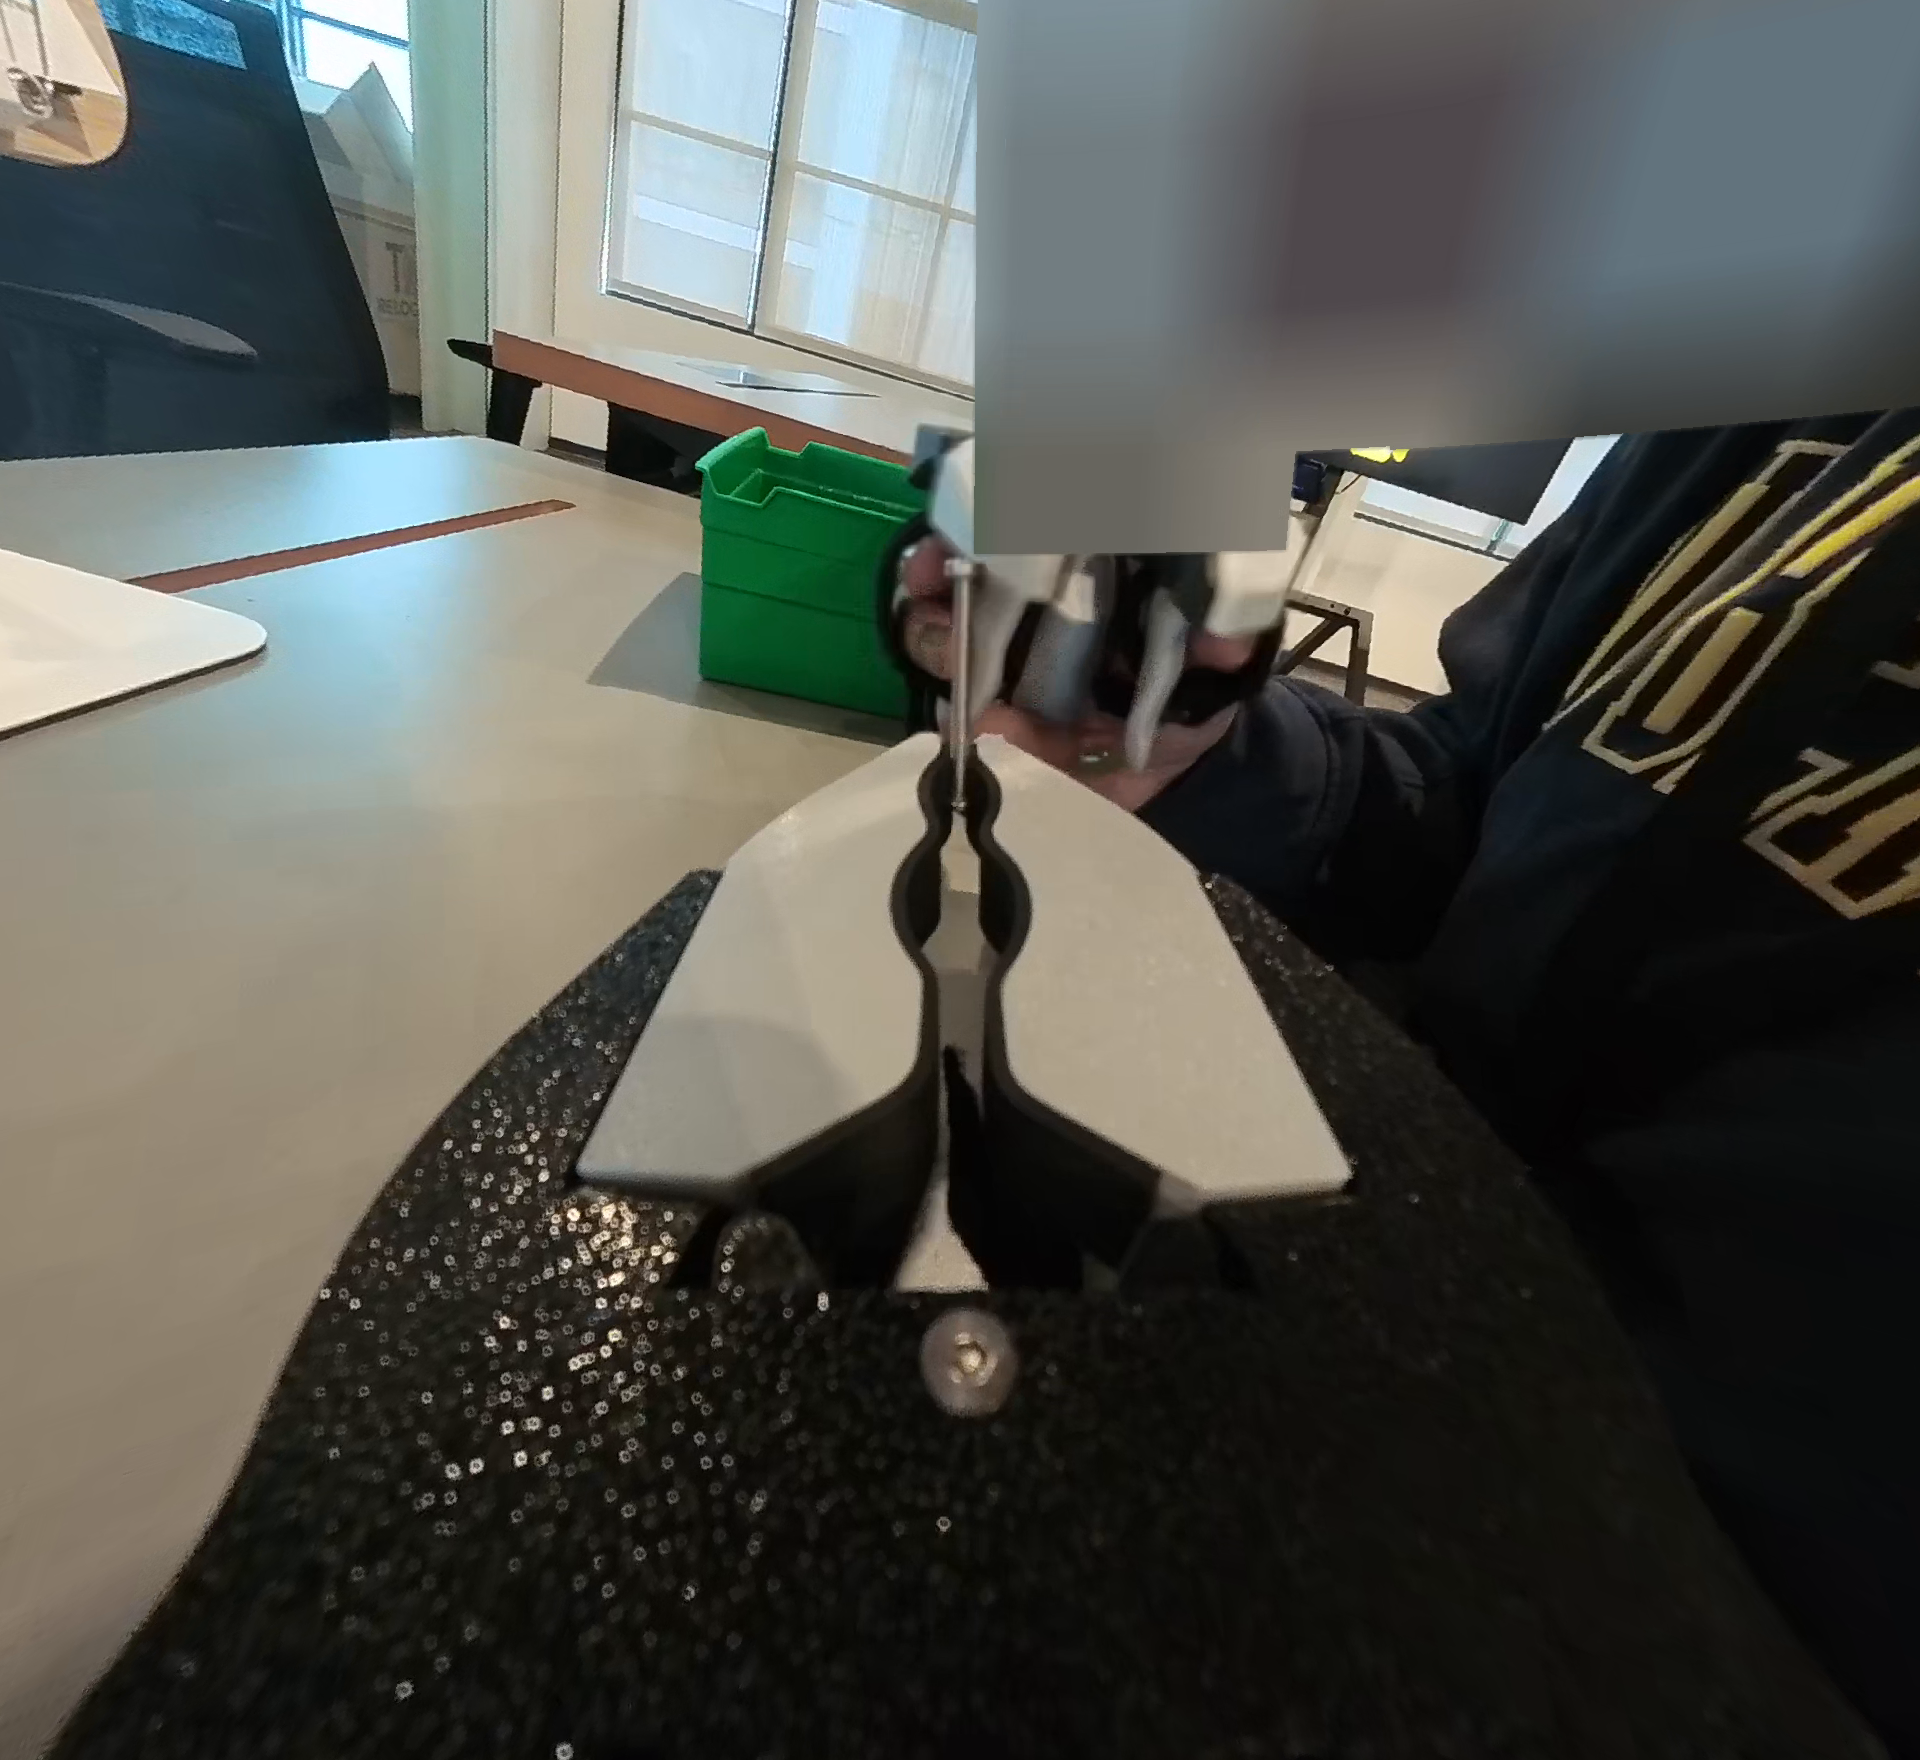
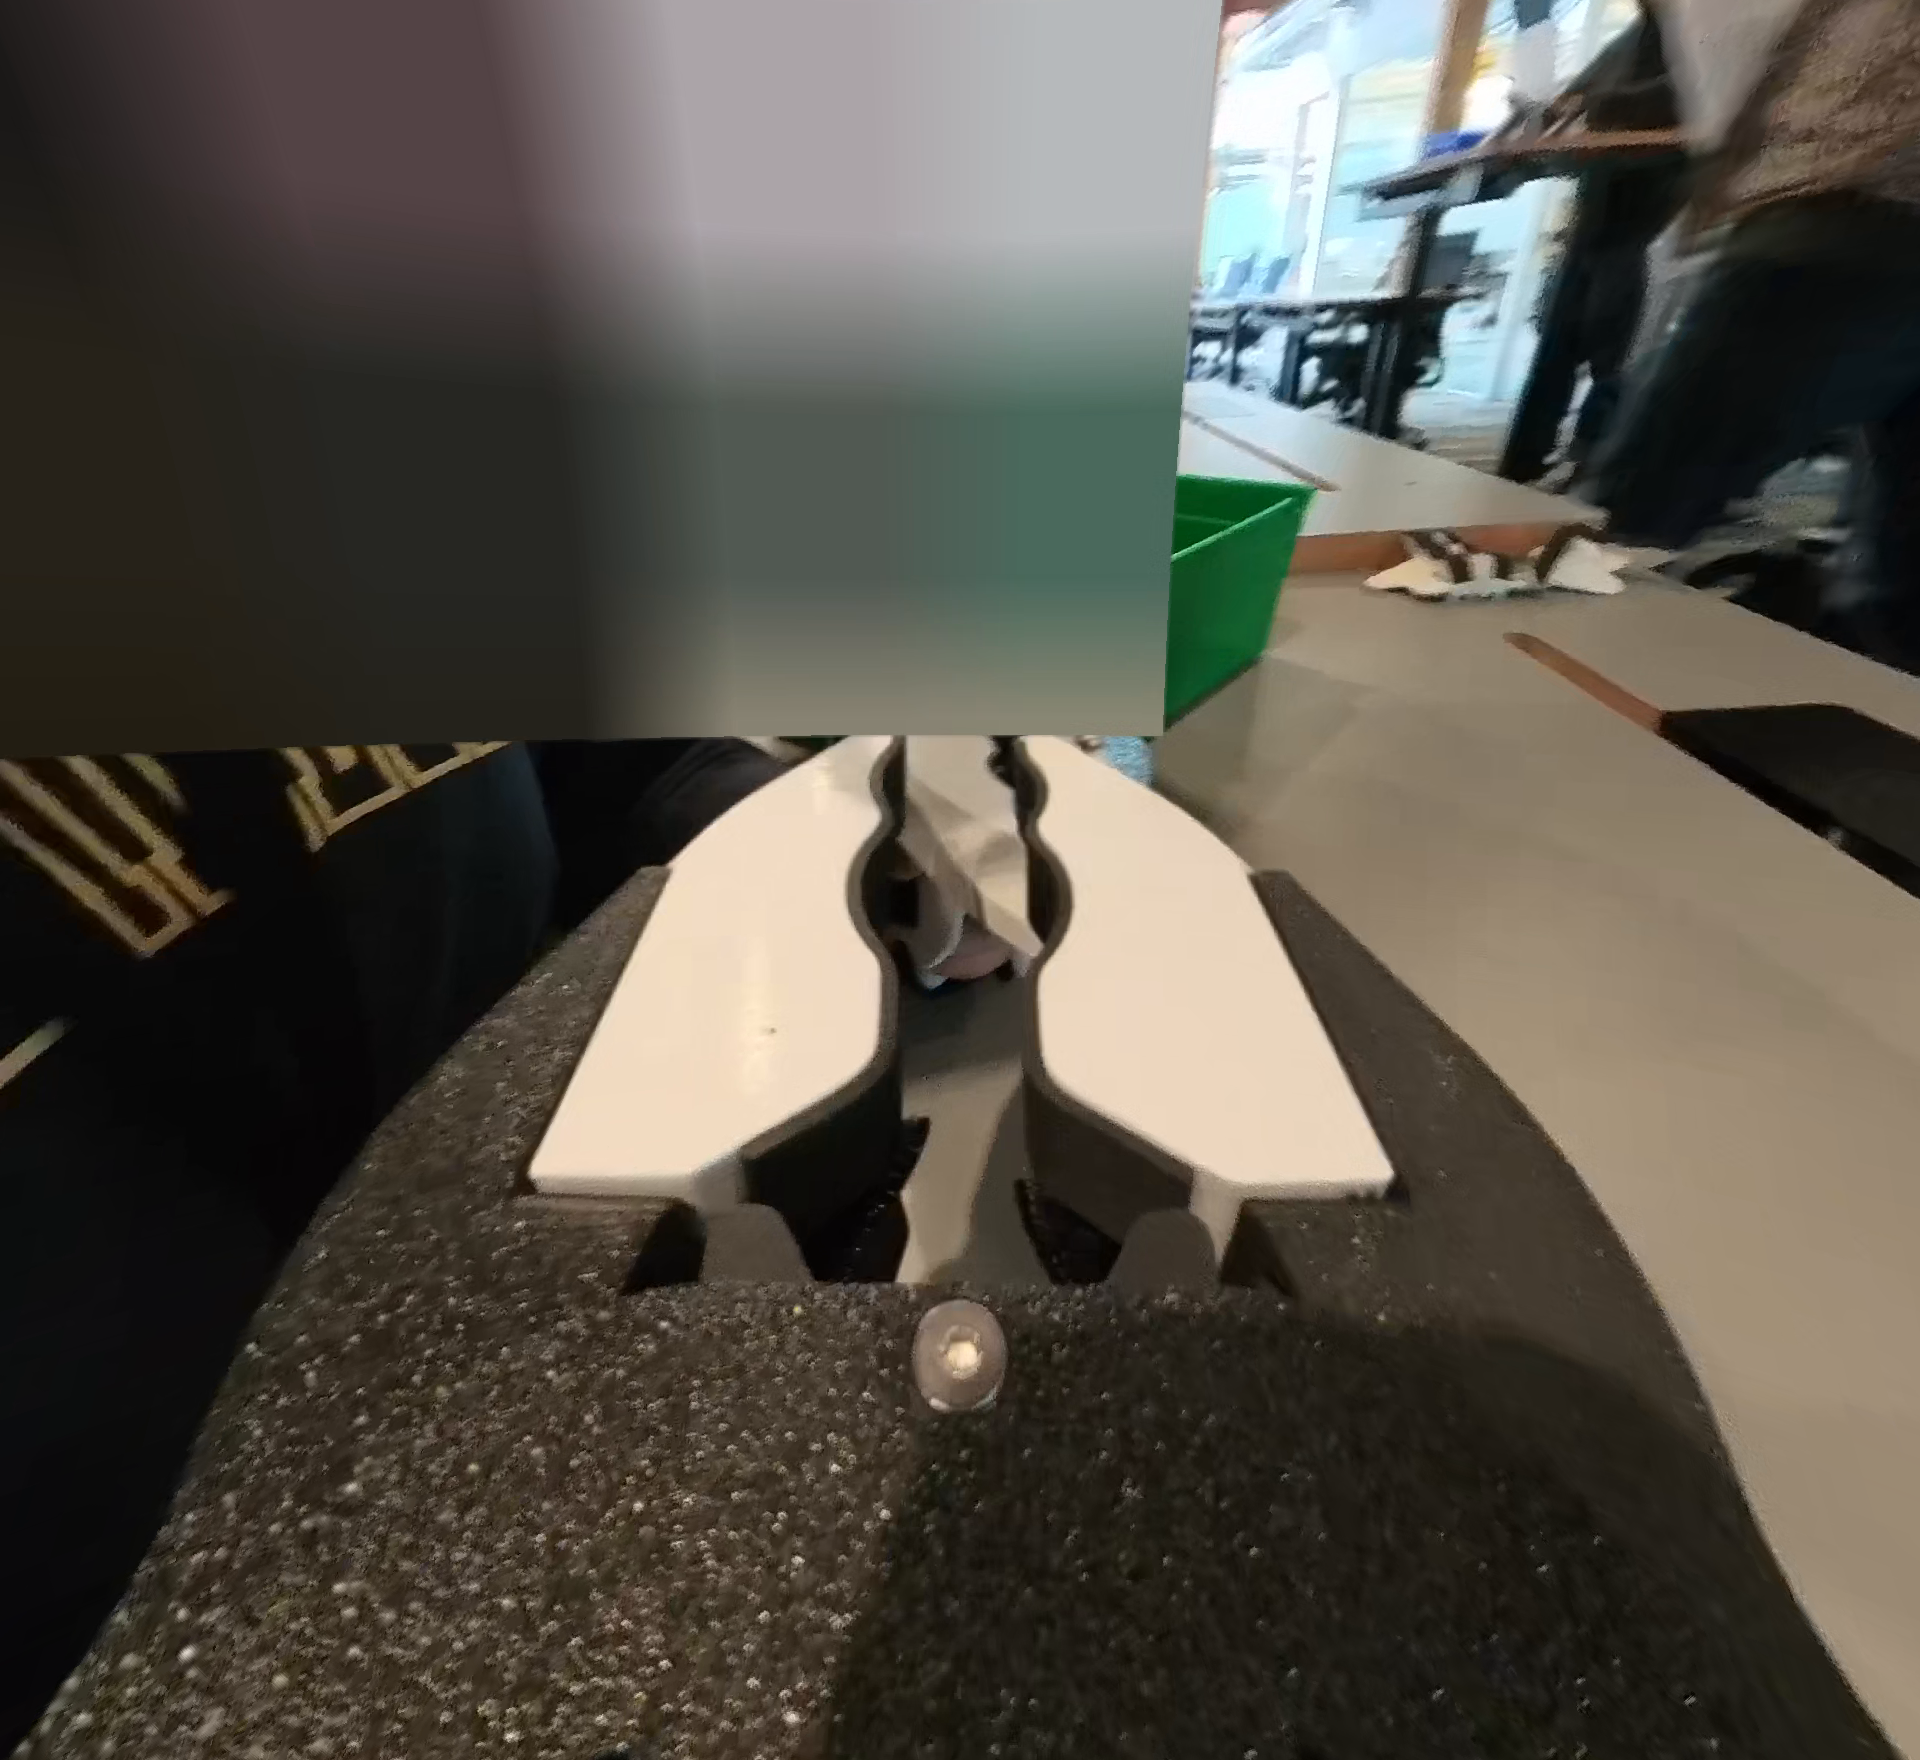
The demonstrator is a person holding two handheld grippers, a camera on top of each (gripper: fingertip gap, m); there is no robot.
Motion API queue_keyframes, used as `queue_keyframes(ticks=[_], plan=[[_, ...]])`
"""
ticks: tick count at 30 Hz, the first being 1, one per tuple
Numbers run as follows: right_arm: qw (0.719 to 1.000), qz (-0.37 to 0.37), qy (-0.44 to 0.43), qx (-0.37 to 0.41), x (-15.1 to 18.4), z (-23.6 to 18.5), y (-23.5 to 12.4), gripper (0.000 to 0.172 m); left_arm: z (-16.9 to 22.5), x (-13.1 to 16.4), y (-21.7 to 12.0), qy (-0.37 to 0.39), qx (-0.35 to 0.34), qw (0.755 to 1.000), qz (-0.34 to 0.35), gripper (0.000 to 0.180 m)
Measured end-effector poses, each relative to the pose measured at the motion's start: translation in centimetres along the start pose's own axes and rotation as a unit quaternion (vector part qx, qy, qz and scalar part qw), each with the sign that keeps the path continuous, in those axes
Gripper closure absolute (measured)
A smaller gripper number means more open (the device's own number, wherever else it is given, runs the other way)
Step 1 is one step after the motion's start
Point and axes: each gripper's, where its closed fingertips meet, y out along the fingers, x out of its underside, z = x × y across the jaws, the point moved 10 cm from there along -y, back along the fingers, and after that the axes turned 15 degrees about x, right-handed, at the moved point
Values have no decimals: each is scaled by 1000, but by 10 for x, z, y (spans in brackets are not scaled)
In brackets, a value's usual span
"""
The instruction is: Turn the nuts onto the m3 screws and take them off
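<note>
My left gripper (image 1: 957, 791) pinches the screw (image 1: 963, 671) upright at frame centre. My right gripper (image 2: 956, 765) stands partly spread and empty; I cannot see a nut. I keep the screw steady and align the right gripper squarely.

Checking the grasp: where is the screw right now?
In the left wrist view, the screw stands upright, clamped in the left gripper, with the green bin behind to its left.

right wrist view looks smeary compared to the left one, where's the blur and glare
Right wrist view: the standing person and far desks are motion-smeared, and window light glares off the white tongs. Left wrist view: the screw and green bin stay fairly crisp, the other tongs behind are blurred, and the windows are washed out.
</note>
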Motion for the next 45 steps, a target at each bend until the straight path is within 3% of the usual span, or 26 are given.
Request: queue_keyframes(ticks=[5,10,16,19,22,30,35,38,45], plan=[[999,8,10,37,1,4,4,126,0,0,1,0,4,1000,-6,179],[1000,0,18,8,1,2,17,119,0,1,4,-2,13,1000,-18,179],[999,-11,40,-34,7,-3,28,120,0,1,4,-5,14,1000,-15,179],[999,-8,38,-19,7,-1,15,119,-1,1,1,-8,11,1000,0,179],[999,12,42,-1,7,4,-1,128,-3,0,0,-15,13,1000,5,180],[999,-1,35,-17,4,4,26,113,-3,1,1,-20,23,1000,0,180],[999,2,40,-23,9,3,1,127,-5,0,-3,-27,21,999,22,180],[998,33,40,17,6,8,-7,123,-6,0,-2,-30,22,999,17,180],[999,-2,32,-9,5,5,27,113,-6,1,-1,-29,25,999,10,180]])
